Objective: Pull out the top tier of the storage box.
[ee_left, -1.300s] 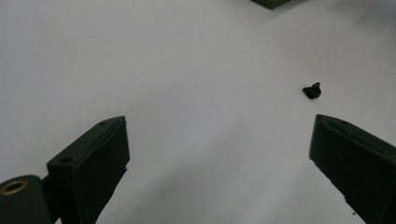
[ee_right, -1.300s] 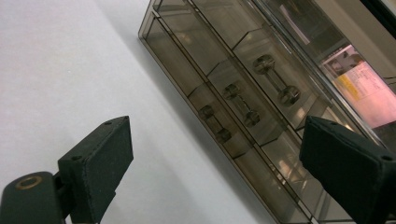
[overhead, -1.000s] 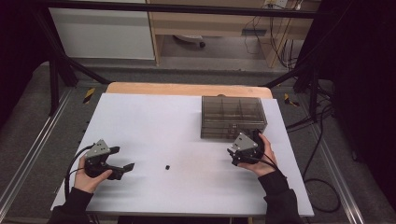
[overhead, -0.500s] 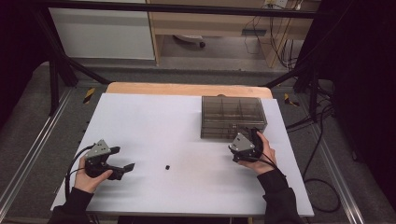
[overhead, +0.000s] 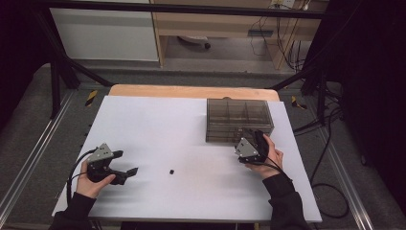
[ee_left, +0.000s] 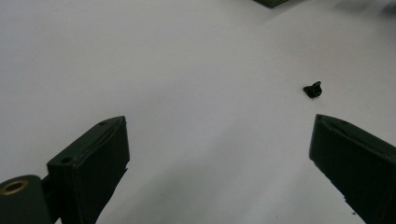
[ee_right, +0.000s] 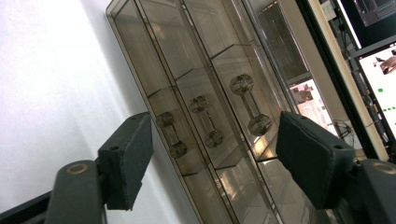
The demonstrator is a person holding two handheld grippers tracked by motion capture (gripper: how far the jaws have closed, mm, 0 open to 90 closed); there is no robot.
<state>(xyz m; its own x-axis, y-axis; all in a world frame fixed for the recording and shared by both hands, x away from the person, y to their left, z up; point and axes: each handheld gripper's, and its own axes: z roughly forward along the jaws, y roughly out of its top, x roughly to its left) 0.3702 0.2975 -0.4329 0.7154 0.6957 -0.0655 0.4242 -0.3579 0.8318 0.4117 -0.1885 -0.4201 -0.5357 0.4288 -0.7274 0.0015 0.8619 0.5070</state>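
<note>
A: Table (overhead: 158, 120), from above: right gripper (overhead: 250, 142) at the smoky drawer box (overhead: 238, 119); left gripper (overhead: 125, 171) low left, small black part (overhead: 171, 171) beside it.

B: Left gripper view: jaws wide apart, empty, part (ee_left: 313, 89) ahead.

A: Right gripper view: jaws just been closing, straddling the box's handled front (ee_right: 205, 121), pads not touching.

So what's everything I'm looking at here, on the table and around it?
Drawer box: one, smoky clear plastic, far right of table, three handled drawers facing the right gripper.
Small part: one, black, near middle of table.
Table: one, white top, wooden far edge.
Cabinet: one, white, behind table.
Left gripper: black, open, pointing at the small part.
Right gripper: black, jaws just been closing, either side of the drawer handles, not touching.
</note>
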